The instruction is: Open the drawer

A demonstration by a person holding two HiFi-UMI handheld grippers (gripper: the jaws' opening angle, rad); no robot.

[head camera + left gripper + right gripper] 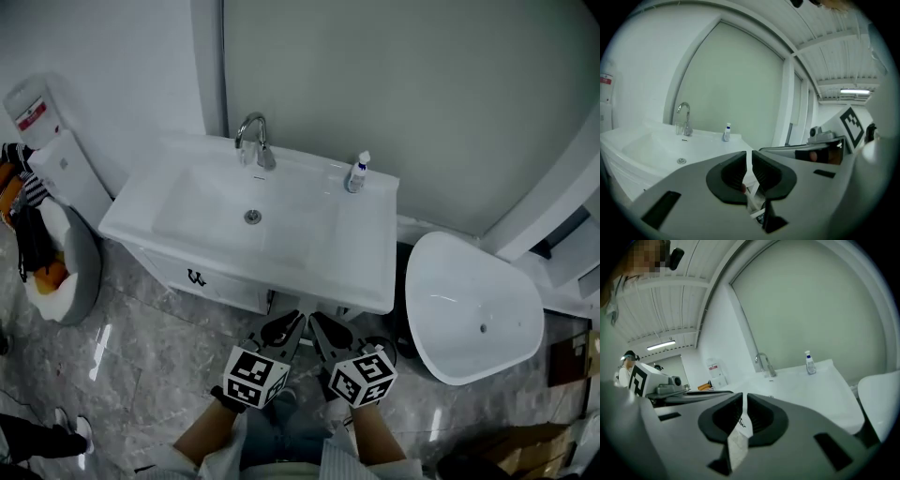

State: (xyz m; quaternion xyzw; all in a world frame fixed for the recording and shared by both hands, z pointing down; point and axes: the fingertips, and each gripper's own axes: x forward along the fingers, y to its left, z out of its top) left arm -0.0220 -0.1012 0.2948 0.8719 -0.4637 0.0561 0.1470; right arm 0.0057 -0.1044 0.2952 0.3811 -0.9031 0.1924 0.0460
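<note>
Bathroom, facing the drawer (220,286): approach step, left gripper (749,155) and right gripper (744,398) empty, jaws barely apart, right of it; next, reach for its handle (196,277) and clamp.

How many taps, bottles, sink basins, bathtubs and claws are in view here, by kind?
tap: 1
bottle: 1
sink basin: 1
bathtub: 1
claws: 2 (left claw, right claw)
Total: 6
</note>
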